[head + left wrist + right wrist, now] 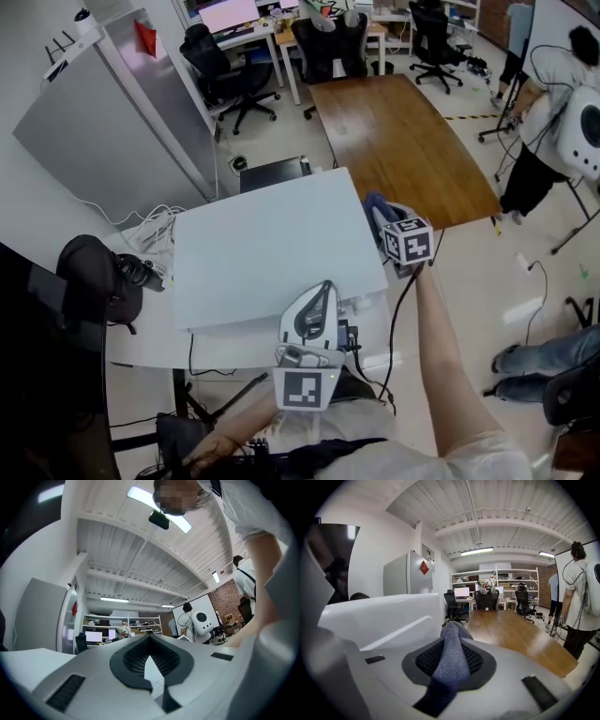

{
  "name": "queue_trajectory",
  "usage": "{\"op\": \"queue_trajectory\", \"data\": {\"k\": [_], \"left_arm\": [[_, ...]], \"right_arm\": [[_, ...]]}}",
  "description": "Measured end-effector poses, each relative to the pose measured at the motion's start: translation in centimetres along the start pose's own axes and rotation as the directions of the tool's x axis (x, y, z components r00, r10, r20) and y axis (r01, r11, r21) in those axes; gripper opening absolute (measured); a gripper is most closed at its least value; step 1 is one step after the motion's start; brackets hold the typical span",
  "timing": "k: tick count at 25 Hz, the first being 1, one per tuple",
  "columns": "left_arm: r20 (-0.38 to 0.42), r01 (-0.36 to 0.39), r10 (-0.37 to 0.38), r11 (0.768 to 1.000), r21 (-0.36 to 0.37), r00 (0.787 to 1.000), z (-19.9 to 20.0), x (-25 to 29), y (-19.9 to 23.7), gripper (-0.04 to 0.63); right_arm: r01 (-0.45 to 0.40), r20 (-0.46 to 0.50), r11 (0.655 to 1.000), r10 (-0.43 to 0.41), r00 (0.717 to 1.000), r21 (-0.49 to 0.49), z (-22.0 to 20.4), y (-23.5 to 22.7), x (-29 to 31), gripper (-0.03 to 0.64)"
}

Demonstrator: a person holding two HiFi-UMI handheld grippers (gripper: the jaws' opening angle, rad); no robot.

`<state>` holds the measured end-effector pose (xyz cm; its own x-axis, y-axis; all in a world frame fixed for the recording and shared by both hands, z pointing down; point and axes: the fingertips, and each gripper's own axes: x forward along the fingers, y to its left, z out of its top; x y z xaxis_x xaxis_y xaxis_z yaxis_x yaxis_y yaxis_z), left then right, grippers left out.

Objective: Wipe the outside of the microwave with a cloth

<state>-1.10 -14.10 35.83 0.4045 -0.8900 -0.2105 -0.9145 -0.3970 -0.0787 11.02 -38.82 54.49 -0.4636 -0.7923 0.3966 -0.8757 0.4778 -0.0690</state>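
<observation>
Right gripper view: your right gripper (452, 644) pinches the cloth (451, 660), a fold left poking past the tips for wiping. The microwave (379, 616) sits just left of them. Your left gripper (149, 665) is empty, jaws slightly apart. It looks spare, with the microwave ahead.

The microwave (272, 253) is a plain white box, its broad flat top facing up; in the right gripper view its smooth white side fills the left; the cloth (452, 660), blue-grey and knitted, is pinched between the jaws of the right gripper (451, 639), bunched into a rounded fold poking out past the tips; in the head view it's right at the microwave's top right edge; whether it touches, I can't tell.
</observation>
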Motion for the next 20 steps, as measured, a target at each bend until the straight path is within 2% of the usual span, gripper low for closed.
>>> {"op": "queue_trajectory", "data": {"k": [3,7,12,15,20], "left_arm": [[-0.007,0.014,-0.013,1.000,0.015,1.000,0.1,-0.2,-0.5,0.002],[-0.030,-0.015,0.016,0.999,0.052,0.999,-0.7,0.9,-0.9,0.002],[-0.031,-0.063,0.065,0.996,0.061,0.997,-1.0,2.6,-1.0,0.002],[-0.041,-0.087,0.090,0.994,0.058,0.995,-1.1,2.6,-0.7,0.002],[-0.035,-0.097,0.100,0.992,0.078,0.994,-1.0,2.9,-0.7,0.002]], "right_arm": [[-0.021,0.032,1.000,0.021,0.999,-0.011,1.4,0.1,-1.9,0.084],[-0.044,0.091,0.999,0.044,0.995,-0.007,1.9,0.4,-4.8,0.084],[-0.157,0.147,0.988,0.157,0.977,-0.008,2.4,4.7,-7.5,0.084],[-0.209,0.165,0.978,0.202,0.965,0.027,2.4,6.6,-8.0,0.084],[-0.261,0.180,0.959,0.238,0.954,0.114,1.0,6.4,-6.5,0.081]]}}
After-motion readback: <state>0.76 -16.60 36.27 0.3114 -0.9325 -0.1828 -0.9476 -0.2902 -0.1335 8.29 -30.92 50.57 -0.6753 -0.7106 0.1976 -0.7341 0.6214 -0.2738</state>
